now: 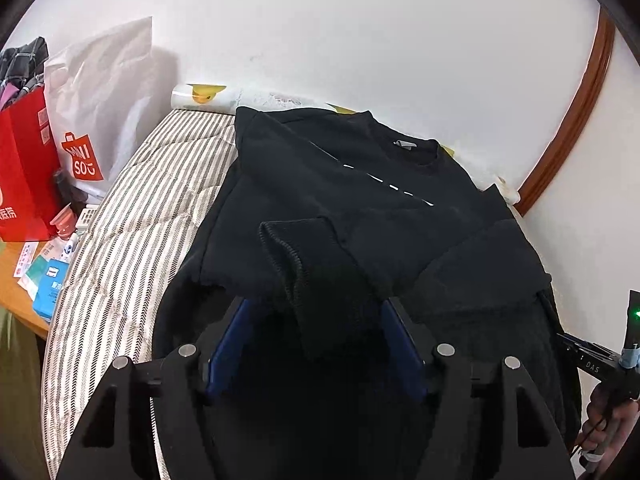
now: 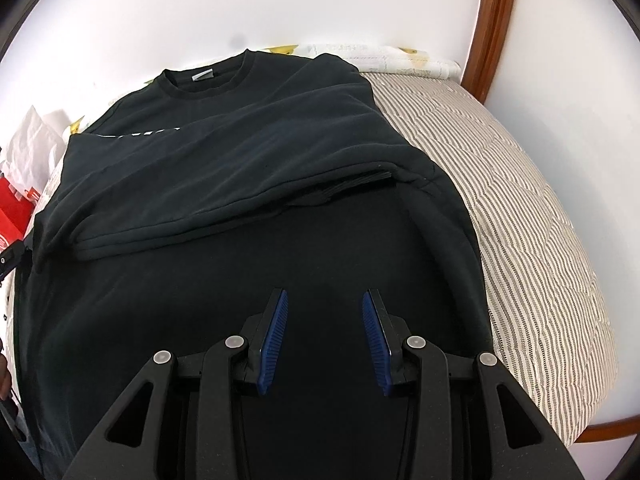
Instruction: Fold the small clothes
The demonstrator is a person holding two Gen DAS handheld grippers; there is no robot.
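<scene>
the left gripper (image 1: 316, 316) stands with its jaws spread apart, and the ribbed cuff (image 1: 280, 256) of one sleeve lies between the blue pads (image 1: 228, 344). the pads do not press it, so i judge the cuff is either just let go or about to be taken; i cannot tell which. the right gripper (image 2: 325, 320) is also spread wide and holds nothing; it hovers over the lower part of the black sweatshirt (image 2: 224, 152).

the sweatshirt lies face up on the striped bed (image 2: 528, 208), collar toward the white wall (image 1: 360, 32). one side is already laid over the body, which makes a straight long edge, probably so that the garment becomes narrow before the hem is brought up. red and white shopping bags (image 1: 80, 128) stand beside the bed, away from the work.
</scene>
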